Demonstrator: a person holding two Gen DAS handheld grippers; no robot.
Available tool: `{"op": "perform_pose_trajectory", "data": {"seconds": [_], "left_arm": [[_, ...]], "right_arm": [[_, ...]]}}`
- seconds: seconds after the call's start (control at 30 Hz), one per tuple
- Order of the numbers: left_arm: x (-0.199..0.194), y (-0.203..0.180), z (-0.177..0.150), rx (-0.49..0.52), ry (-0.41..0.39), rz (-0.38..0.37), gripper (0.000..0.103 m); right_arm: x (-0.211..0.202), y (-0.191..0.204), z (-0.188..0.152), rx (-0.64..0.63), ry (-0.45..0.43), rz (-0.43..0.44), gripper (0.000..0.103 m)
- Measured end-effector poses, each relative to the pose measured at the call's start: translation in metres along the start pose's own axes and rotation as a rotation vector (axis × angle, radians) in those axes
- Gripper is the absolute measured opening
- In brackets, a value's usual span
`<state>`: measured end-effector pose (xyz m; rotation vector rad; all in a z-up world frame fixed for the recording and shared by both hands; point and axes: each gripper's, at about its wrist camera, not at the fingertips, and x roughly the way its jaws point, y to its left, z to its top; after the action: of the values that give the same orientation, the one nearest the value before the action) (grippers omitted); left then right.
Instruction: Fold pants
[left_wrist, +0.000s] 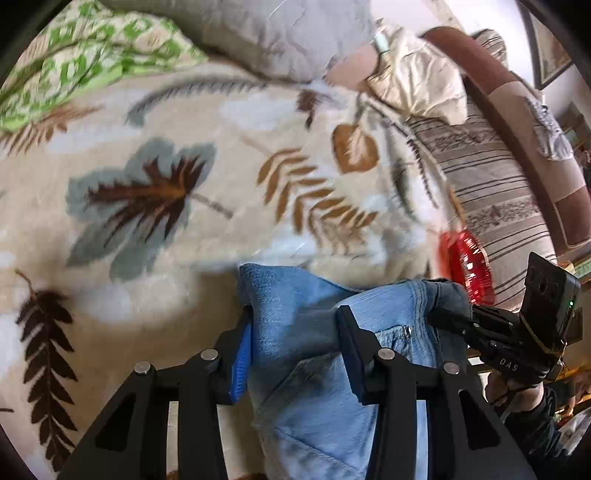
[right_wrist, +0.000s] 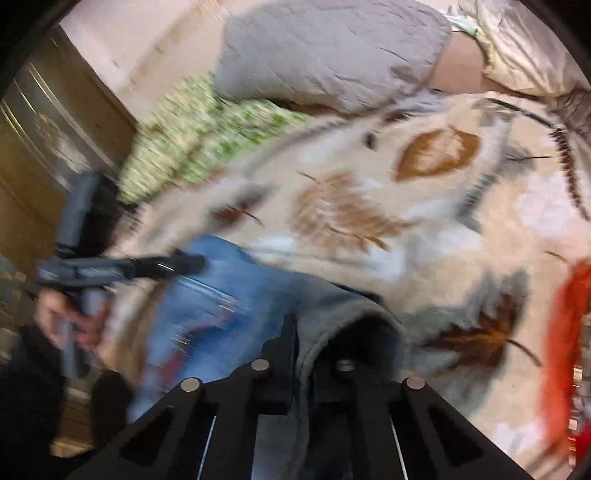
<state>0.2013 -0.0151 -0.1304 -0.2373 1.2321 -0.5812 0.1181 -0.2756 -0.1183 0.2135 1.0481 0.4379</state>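
Presently catalogued — one pair of blue denim pants (left_wrist: 306, 354), lifted clear of the leaf-patterned blanket (left_wrist: 155, 155) on the bed, held at two points along one edge, apparently so the cloth hangs and can be laid flat for the first fold.

Left gripper (left_wrist: 291, 350): partly apart, clamped on a thick bunch of denim, blue pad (left_wrist: 240, 365) pressed to the cloth.

Right gripper (right_wrist: 325, 354): closed tight on a darker hem or waistband edge of the pants, just beside the left one; seen in the left view gripping the same edge (left_wrist: 454, 317).

Beyond the pants: grey pillow (left_wrist: 280, 40), green-patterned cloth (left_wrist: 92, 55), red item (left_wrist: 467, 266) at the blanket's edge — too blurred to name.

Right view smeared; finer contact detail not readable.
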Motion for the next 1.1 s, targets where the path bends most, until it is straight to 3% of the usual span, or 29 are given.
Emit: {"op": "perform_pose_trajectory", "data": {"seconds": [0.1,0.2,0.3,0.37,0.4,0.47,0.5,0.57,0.8,0.9,1.0,1.1], "left_arm": [[0.014,0.005,0.0,-0.005,0.01,0.028,0.046],[0.014,0.004,0.001,0.001,0.015,0.045,0.049],[0.009,0.0,-0.001,0.038,-0.014,0.102,0.065],[-0.003,-0.004,-0.005,0.03,-0.056,0.115,0.077],[-0.01,-0.006,-0.008,0.023,-0.061,0.129,0.08],[-0.022,-0.011,-0.016,0.036,-0.064,0.151,0.088],[-0.027,-0.014,-0.02,0.051,-0.067,0.161,0.089],[-0.04,-0.021,-0.033,0.089,-0.079,0.174,0.094],[-0.055,-0.031,-0.076,0.079,-0.06,0.163,0.099],[-0.05,-0.032,-0.089,0.056,-0.036,0.131,0.099],[-0.041,-0.031,-0.099,0.031,-0.008,0.056,0.099],[-0.018,-0.028,-0.101,0.021,0.011,0.054,0.099]], "right_arm": [[0.024,-0.011,-0.008,0.044,0.07,-0.004,0.006],[0.034,-0.003,-0.01,0.004,0.06,-0.064,0.006],[0.032,0.002,-0.009,-0.031,0.051,-0.092,0.009],[0.026,0.007,-0.009,-0.035,0.043,-0.1,0.018],[0.021,0.009,-0.009,-0.037,0.036,-0.117,0.025],[0.003,0.015,-0.013,-0.064,0.013,-0.194,0.083],[-0.007,0.02,-0.015,-0.08,-0.016,-0.221,0.089],[-0.032,0.029,-0.023,-0.114,-0.09,-0.232,0.089],[-0.062,0.04,-0.048,-0.096,-0.086,-0.228,0.089],[-0.061,0.031,-0.063,-0.018,-0.051,-0.155,0.089],[-0.055,0.006,-0.078,0.138,0.008,0.002,0.089],[-0.048,-0.015,-0.088,0.259,0.032,0.085,0.089]]}}
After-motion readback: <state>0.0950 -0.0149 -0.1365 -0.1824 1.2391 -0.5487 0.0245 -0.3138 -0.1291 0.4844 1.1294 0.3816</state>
